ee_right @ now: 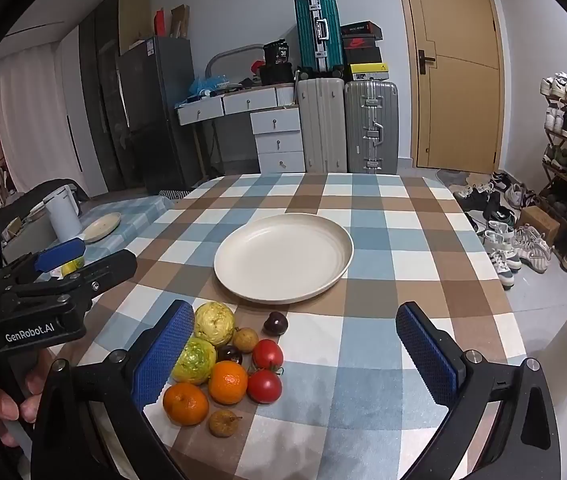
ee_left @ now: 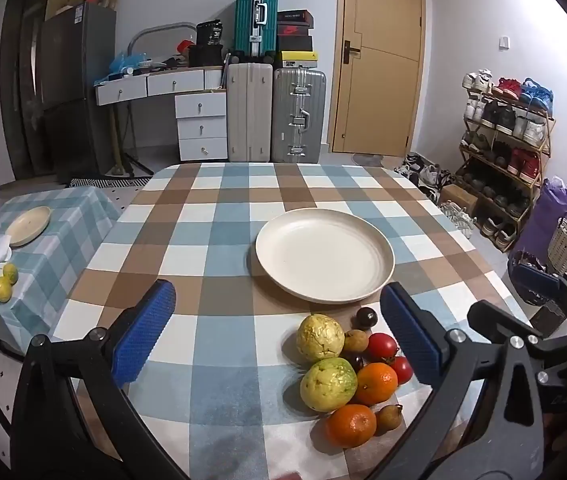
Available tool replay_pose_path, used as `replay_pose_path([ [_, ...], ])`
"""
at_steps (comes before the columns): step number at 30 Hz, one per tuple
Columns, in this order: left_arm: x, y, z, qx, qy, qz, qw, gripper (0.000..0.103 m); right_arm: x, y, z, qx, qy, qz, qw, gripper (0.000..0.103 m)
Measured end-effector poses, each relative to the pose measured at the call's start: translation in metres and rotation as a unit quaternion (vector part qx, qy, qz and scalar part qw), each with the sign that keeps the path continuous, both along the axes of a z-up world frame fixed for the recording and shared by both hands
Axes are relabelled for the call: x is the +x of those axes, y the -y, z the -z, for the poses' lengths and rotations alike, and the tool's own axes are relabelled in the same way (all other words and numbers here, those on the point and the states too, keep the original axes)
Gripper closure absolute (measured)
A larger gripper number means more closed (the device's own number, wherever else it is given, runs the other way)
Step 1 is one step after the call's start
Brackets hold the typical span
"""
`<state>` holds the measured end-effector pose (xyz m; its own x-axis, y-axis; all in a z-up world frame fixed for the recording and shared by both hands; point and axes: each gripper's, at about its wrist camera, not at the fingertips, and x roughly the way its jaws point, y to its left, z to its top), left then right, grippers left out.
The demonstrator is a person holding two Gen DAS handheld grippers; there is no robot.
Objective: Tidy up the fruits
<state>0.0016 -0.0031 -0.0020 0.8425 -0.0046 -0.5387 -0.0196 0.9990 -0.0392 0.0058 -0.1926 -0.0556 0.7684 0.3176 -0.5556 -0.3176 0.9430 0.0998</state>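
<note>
While both jaws stand spread and empty, the fruit pile [ee_right: 225,364] lies beside the right gripper [ee_right: 303,360]'s left jaw

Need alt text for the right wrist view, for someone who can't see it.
Right gripper, jaws open and empty, hangs over a checked tablecloth. A fruit pile of guavas, oranges, tomatoes and small dark fruits lies before an empty white plate; the left gripper is at left.

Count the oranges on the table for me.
2, both in the fruit pile near the plate: one orange beside the tomatoes, the other at the near edge. None look hidden.
</note>
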Motion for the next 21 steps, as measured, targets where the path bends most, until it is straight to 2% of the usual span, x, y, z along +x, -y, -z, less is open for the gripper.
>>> replay_pose_path([
  [1, -0.003, -0.004, 0.000, -0.022, 0.013, -0.001, 0.9997, 0.001, 0.000, 0.000, 0.000, 0.005, 0.004, 0.001, 1.000, 0.000],
  [7, -0.006, -0.005, -0.005, -0.014, 0.022, -0.005, 0.9996, 0.001, -0.001, 0.002, 0.000, 0.005, 0.003, -0.001, 1.000, 0.000],
  [21, -0.002, -0.011, -0.002, -0.013, 0.006, -0.009, 0.9999, 0.001, -0.001, 0.000, -0.001, -0.001, 0.004, 0.004, 1.000, 0.000],
])
